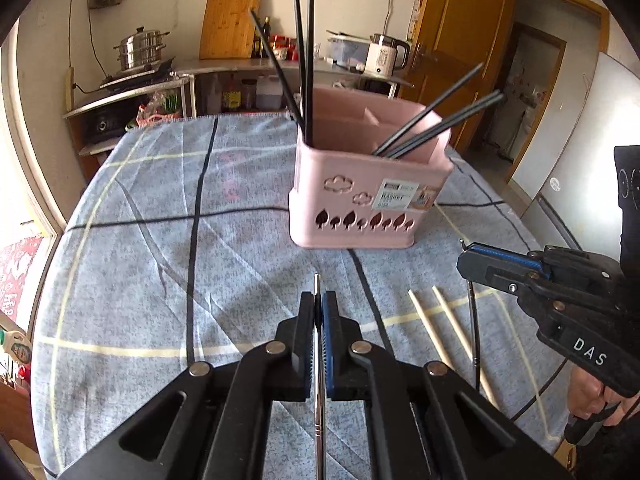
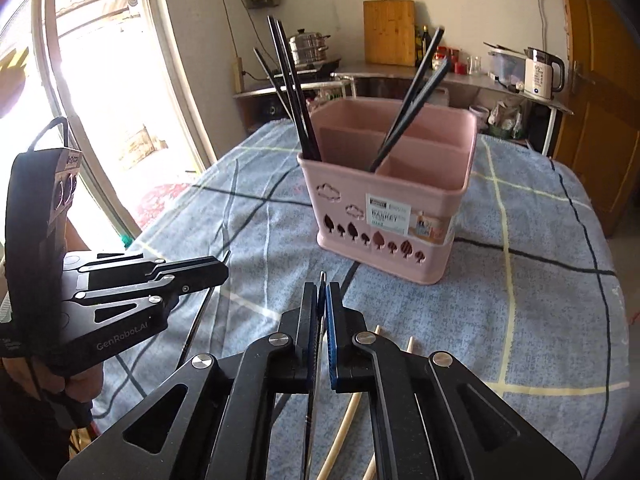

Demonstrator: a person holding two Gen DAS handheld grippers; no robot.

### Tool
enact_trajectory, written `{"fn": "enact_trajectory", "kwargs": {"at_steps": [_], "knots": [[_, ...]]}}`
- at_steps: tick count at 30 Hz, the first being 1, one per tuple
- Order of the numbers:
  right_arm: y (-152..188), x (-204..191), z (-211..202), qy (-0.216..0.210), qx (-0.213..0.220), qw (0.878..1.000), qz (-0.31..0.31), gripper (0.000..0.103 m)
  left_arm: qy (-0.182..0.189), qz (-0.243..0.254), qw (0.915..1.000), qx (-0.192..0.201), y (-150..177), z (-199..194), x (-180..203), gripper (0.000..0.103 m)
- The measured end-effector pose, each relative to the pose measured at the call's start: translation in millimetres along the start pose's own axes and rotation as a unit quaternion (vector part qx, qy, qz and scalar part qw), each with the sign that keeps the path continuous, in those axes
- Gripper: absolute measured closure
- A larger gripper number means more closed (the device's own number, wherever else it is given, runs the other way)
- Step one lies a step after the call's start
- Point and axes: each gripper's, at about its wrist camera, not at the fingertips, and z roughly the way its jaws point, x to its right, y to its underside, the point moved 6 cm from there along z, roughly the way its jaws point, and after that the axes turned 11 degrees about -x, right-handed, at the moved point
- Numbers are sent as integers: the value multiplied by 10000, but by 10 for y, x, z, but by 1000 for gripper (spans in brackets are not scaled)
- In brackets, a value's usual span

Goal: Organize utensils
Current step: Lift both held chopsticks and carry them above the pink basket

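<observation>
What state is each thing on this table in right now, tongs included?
Left tongs: shut on a metal chopstick.
Right tongs: shut on a metal chopstick.
Pink basket: upright, black chopsticks leaning inside.
Wooden chopsticks: lying loose on the tablecloth.

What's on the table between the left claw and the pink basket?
Only bare cloth, per the left wrist view, between claw and basket.

"DAS" on right gripper, "GenRobot.AI" on left gripper (white lettering), "BASKET" on basket label
</observation>
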Motion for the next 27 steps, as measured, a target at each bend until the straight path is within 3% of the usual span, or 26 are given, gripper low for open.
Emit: {"fn": "enact_trajectory", "kwargs": {"at_steps": [11, 21, 27], "knots": [[-429, -121, -698, 146, 1032, 9942, -252, 99, 7, 229, 9948, 995, -396, -793, 53, 99], [-293, -33, -521, 65, 804, 9966, -146, 99, 17, 214, 9974, 689, -277, -513, 81, 99], [-249, 3, -514, 39, 759, 9971, -101, 99, -17, 272, 9972, 694, -238, -559, 132, 99]]}}
